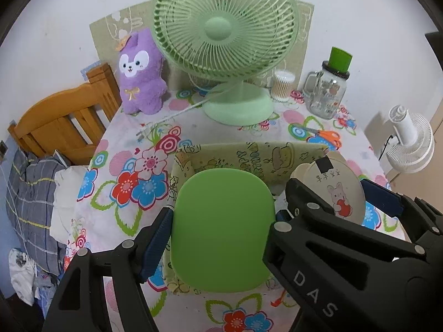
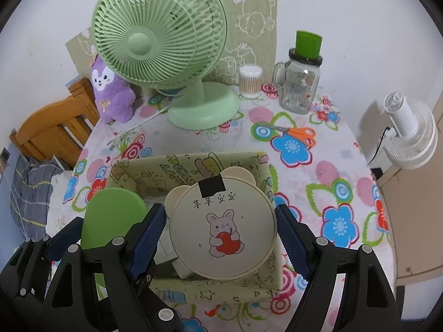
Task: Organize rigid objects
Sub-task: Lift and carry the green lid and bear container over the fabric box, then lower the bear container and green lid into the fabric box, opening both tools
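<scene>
My left gripper (image 1: 221, 229) is shut on a flat green rounded pad (image 1: 221, 229) and holds it tilted over the printed fabric box (image 1: 249, 152) on the flowered table. My right gripper (image 2: 221, 232) is shut on a round cream case with bear ears and a rabbit picture (image 2: 224, 227), and holds it above the same box (image 2: 193, 160). Something pale lies in the box under the case, mostly hidden. In the right wrist view the green pad (image 2: 110, 215) and the left gripper (image 2: 55, 249) sit at lower left. The cream case (image 1: 332, 188) shows at the right of the left wrist view.
Behind the box stand a green desk fan (image 1: 227, 55), a purple plush toy (image 1: 141, 77), a tub of cotton swabs (image 2: 250, 80) and a glass mug jar with a green lid (image 2: 300, 83). Orange scissors (image 2: 299, 134) lie right of the fan. A wooden frame (image 1: 63, 121) is left, a white fan (image 2: 409, 138) right.
</scene>
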The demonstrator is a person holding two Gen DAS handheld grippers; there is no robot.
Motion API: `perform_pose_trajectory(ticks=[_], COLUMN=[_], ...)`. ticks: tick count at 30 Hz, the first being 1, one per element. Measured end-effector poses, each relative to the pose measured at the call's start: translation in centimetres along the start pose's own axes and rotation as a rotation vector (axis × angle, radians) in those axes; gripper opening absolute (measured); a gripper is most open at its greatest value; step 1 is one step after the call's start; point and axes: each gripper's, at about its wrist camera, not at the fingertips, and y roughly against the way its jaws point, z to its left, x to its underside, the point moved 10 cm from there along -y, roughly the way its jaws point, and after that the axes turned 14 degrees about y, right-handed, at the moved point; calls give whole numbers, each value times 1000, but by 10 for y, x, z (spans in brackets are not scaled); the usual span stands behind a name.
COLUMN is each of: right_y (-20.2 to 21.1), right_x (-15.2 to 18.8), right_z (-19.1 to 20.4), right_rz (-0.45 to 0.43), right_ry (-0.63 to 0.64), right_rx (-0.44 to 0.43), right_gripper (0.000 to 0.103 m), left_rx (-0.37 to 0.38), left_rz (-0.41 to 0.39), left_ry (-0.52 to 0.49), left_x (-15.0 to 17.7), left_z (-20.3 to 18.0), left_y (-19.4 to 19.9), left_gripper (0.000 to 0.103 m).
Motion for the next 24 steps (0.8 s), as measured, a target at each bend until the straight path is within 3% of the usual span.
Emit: perform_pose_trajectory(ticks=[12, 17, 24], right_y=[-29, -28, -6], right_x=[10, 7, -3], right_z=[8, 8, -7], right_rz=[59, 58, 27], right_ry=[-20, -11, -21], right_rx=[-34, -33, 25], right_gripper=[83, 96, 96], left_rx=[-33, -16, 39], left_rz=[50, 57, 40], left_ry=[-30, -24, -34], left_x=[7, 5, -4], left_z=[8, 6, -8], left_y=[-24, -24, -10], left_gripper=[77, 77, 77])
